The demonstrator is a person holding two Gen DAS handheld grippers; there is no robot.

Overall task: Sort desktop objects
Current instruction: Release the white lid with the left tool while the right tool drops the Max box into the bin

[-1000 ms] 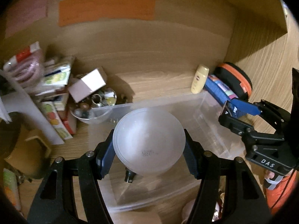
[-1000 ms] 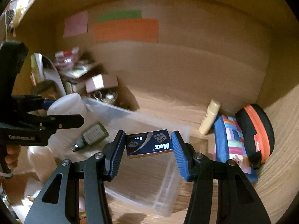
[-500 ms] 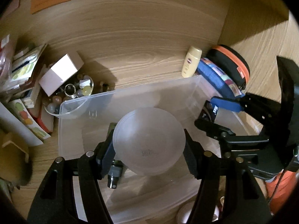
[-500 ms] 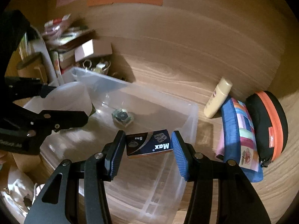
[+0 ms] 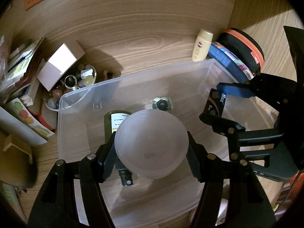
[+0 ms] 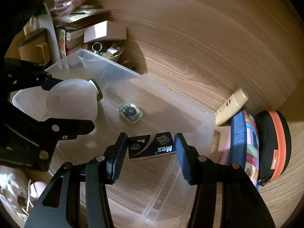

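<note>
Both hand-held grippers have dropped lower over the clear bin (image 5: 72, 102) vs a sec ago; desk clutter slides up and out of frame, bin floor fills both views. Left hand-held gripper (image 5: 152, 152) stays clamped on the frosted bowl (image 5: 151, 144), now hanging inside the bin's outline, above the green bottle (image 5: 112, 121) already lying on the bin floor. Right hand-held gripper (image 6: 151, 150) stays clamped on the Max box (image 6: 151, 148), over the bin's right half, near its wall. Small square gadget (image 6: 130, 112) sits mid-bin. Judgement: sort step is almost at release for both items; bowl may land on the bottle unless shifted. Cream tube (image 6: 230, 107) and pouches (image 6: 245, 144) remain outside, unsorted.
</note>
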